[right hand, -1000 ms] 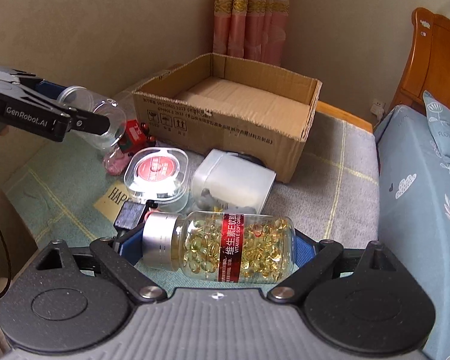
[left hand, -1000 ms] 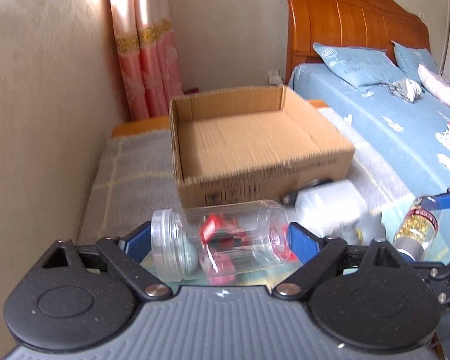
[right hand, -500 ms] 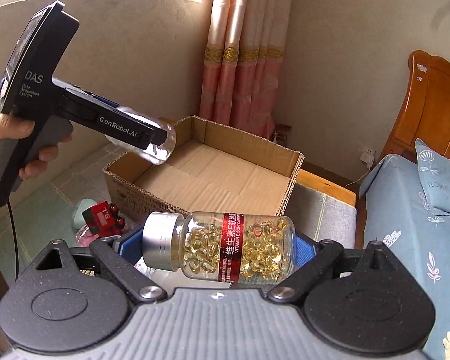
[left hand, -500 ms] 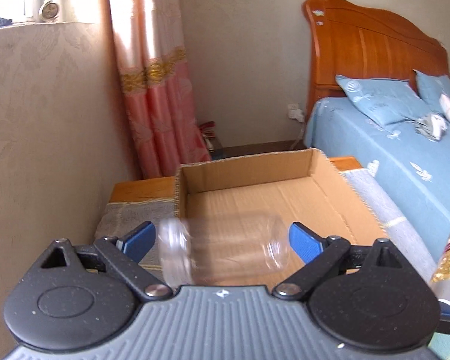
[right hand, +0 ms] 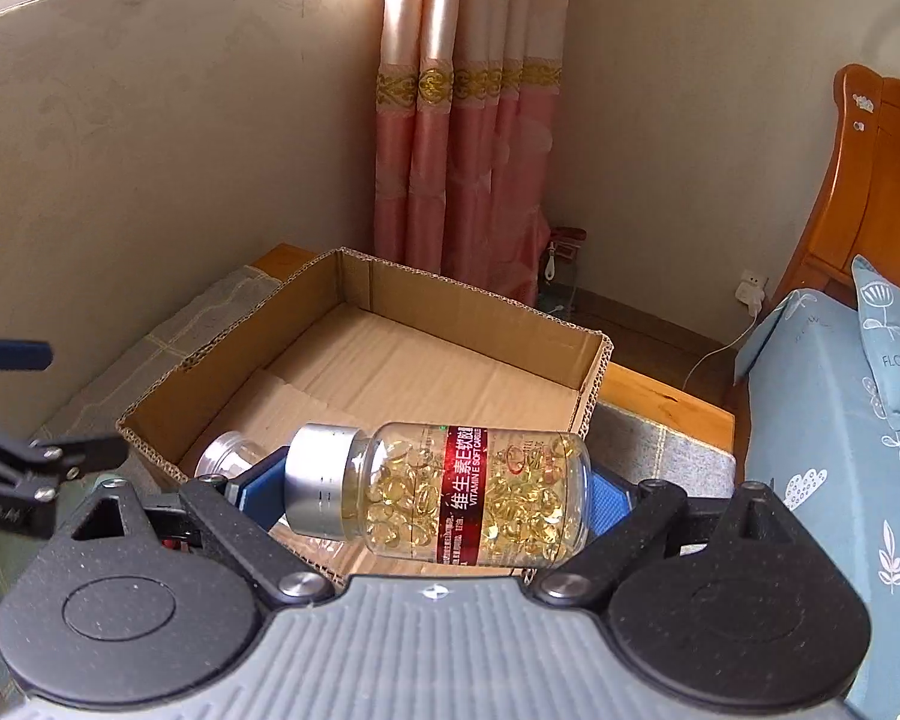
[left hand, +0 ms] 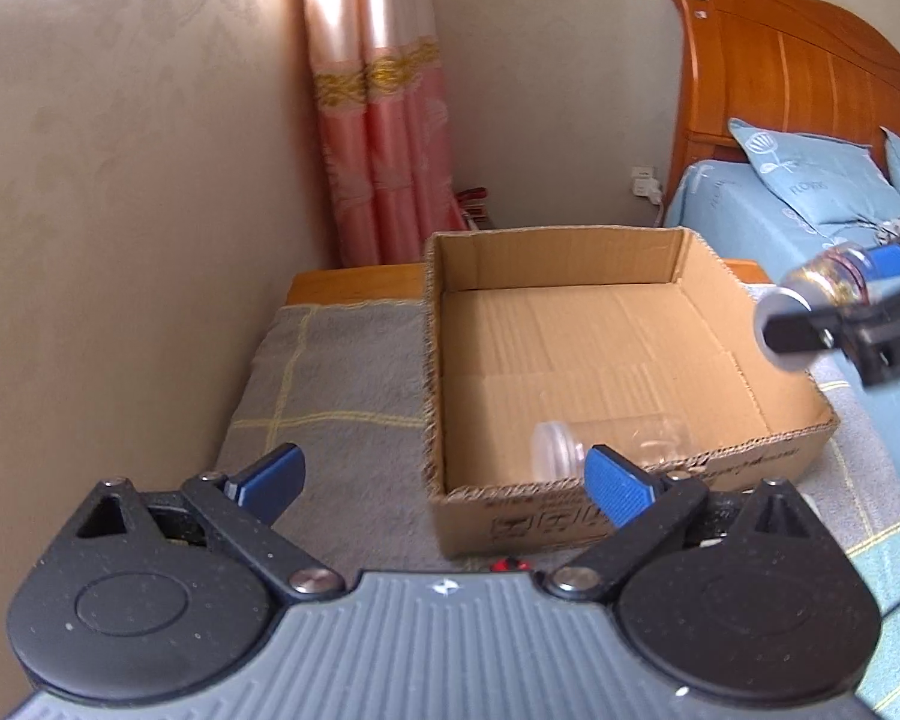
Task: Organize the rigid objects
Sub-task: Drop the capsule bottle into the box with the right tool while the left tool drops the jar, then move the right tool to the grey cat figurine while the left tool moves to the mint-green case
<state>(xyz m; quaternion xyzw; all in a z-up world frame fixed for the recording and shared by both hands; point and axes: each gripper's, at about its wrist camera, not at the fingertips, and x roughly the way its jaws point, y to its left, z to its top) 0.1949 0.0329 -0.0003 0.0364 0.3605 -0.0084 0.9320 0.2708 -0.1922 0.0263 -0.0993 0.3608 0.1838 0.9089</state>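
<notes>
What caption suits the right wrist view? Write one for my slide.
Right gripper carries a vitamin E softgel bottle sideways above the cardboard box.

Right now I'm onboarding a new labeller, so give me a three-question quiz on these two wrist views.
1. True or false: the left gripper holds the empty clear plastic jar.
2. What does the right gripper clamp?
3. The clear jar lies: A in the shallow brown cardboard box, B on the grey checked blanket, C on the blue bed.

Key: 1 false, its jaws have just been opening; 2 the silver-capped bottle of yellow capsules; 3 A.
</notes>
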